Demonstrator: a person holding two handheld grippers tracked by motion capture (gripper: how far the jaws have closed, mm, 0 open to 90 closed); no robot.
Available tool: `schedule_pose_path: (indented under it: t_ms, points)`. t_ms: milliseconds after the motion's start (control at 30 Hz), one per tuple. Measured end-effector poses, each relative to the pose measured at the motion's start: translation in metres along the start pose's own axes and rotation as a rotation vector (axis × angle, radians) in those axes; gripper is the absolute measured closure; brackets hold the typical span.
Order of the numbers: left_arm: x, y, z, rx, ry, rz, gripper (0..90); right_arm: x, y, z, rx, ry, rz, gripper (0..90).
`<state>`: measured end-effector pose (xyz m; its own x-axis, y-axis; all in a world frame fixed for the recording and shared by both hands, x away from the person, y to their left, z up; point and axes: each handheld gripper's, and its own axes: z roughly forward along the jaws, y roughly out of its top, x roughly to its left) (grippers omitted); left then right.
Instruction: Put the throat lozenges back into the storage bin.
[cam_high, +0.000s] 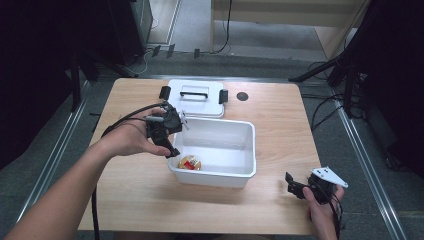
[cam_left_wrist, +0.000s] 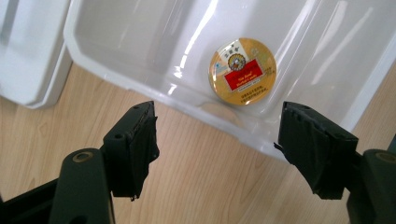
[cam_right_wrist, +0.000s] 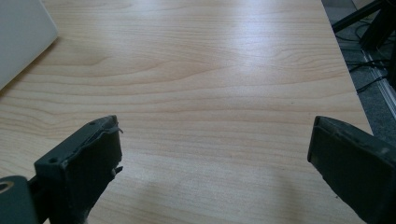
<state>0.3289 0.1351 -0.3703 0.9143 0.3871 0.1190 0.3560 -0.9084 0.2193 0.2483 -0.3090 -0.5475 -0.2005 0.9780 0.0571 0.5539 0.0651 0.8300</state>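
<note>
Round tin flat on floor of white bin, near corner; my left gripper spread, empty, above rim; my right gripper spread over bare table; judge: descend straight, straddle tin, avoid wall

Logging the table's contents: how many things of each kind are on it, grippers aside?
White bin: 1
White lid: 1
Round gold tin inside the bin: 1
Total: 3

The left gripper hovers with fingers spread wide over the tabletop — beyond them, a round gold tin lies inside the white tub.
</note>
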Motion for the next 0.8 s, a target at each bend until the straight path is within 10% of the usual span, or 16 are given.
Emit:
schedule_pose_path:
  t_ms: [800]
  points:
    - [0.008, -0.065, 0.017, -0.001, -0.017, -0.144, 26.0, 0.0, 0.0, 0.0, 0.0, -0.004, 0.0, 3.5]
